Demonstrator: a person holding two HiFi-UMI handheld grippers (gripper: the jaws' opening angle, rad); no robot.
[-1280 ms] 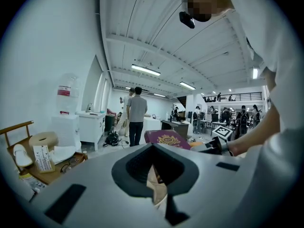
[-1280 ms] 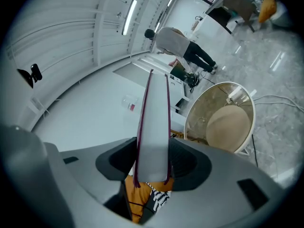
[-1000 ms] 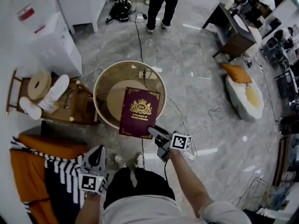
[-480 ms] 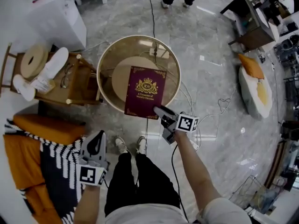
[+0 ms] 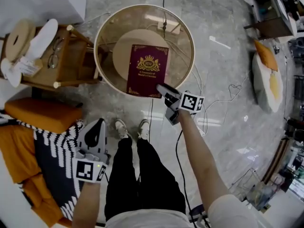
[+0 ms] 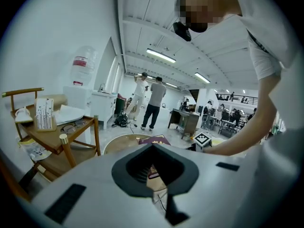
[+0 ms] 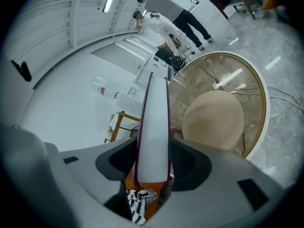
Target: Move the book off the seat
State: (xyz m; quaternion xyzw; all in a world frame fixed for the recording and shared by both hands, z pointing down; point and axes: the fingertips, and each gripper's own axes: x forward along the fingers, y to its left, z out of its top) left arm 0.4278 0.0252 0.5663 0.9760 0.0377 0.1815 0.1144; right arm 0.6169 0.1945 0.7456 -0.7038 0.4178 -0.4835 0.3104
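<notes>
The maroon book point(image 5: 148, 70) with a gold crest hangs flat over the round glass table point(image 5: 102, 27). My right gripper point(image 5: 164, 90) is shut on its near corner. In the right gripper view the book's white page edge point(image 7: 153, 122) runs up from between the jaws of the right gripper point(image 7: 153, 163). My left gripper point(image 5: 96, 126) hovers shut and empty over the striped blanket point(image 5: 52, 151) on the orange seat point(image 5: 40, 115). The left gripper view looks over the left gripper point(image 6: 154, 175) to the book point(image 6: 153, 140) on the far side.
A wooden side table point(image 5: 71, 65) with glasses and white things stands left of the glass table. Cables point(image 5: 228, 91) trail over the marble floor. A floor cushion point(image 5: 267, 56) lies at the right. Two people point(image 6: 153, 103) stand far off.
Both grippers have sunk. The book has come down over the glass table with the right gripper still shut on it. The left gripper has dropped toward the blanket.
</notes>
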